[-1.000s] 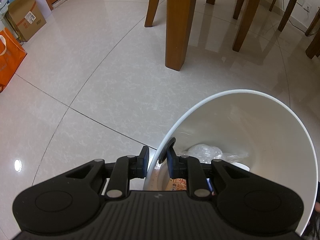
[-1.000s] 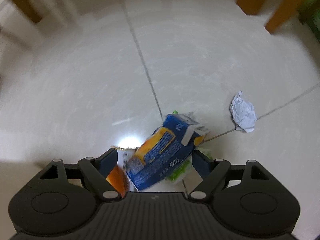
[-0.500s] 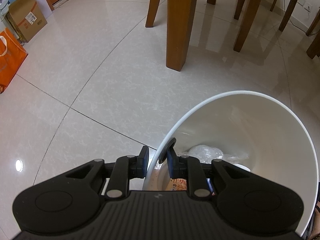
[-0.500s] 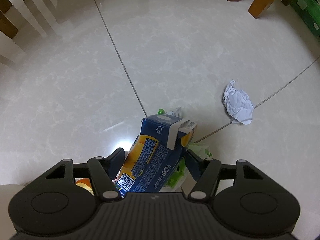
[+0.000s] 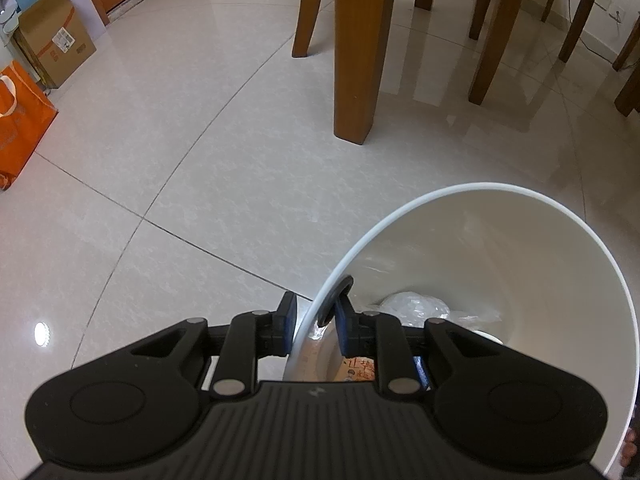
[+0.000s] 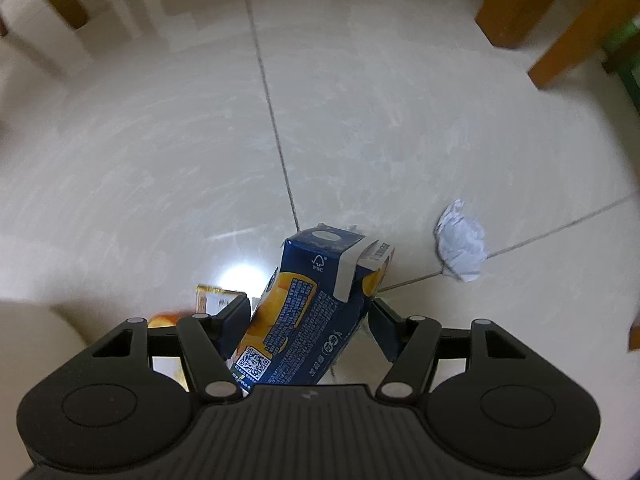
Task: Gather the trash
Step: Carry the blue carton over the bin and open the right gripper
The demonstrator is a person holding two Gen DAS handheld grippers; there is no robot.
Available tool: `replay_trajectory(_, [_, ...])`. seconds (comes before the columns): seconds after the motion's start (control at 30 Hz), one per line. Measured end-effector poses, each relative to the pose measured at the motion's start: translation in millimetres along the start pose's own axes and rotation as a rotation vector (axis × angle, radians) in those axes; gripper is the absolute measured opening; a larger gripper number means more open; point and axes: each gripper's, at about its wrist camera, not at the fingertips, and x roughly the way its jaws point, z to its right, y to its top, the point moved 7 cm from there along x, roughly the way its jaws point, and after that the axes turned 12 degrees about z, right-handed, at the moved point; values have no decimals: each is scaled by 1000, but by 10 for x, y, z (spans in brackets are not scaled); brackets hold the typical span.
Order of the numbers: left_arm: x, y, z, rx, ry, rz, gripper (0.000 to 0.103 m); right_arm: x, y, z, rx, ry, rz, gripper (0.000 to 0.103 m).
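In the left wrist view my left gripper is shut on the rim of a white trash bin, one finger outside the wall and one inside. A clear plastic wad and an orange printed wrapper lie in the bin. In the right wrist view my right gripper is shut on a blue and orange juice carton, which tilts up between the fingers. A crumpled white paper lies on the floor to the right, apart from the carton.
A yellow wrapper and an orange scrap lie by the right gripper's left finger. Wooden table and chair legs stand ahead of the bin. A cardboard box and an orange bag sit far left.
The right gripper's fingers have closed in on the juice carton, and it now stands steeper between them. The left gripper and the bin have not moved.
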Motion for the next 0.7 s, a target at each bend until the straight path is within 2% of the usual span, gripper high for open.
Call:
replay_trajectory(0.17, [-6, 0, -2, -7, 4, 2, 20, -398, -34, -34, -207, 66, -30, 70])
replay_trajectory(0.2, [-6, 1, 1, -4, 5, 4, 20, -514, -48, -56, -313, 107, -46, 70])
replay_trajectory(0.37, [-9, -2, 12, 0, 9, 7, 20, -1137, -17, -193, -522, 212, -66, 70])
replay_trajectory(0.7, [-7, 6, 0, 2, 13, 11, 20, -2345, -114, -737, -910, 402, -31, 70])
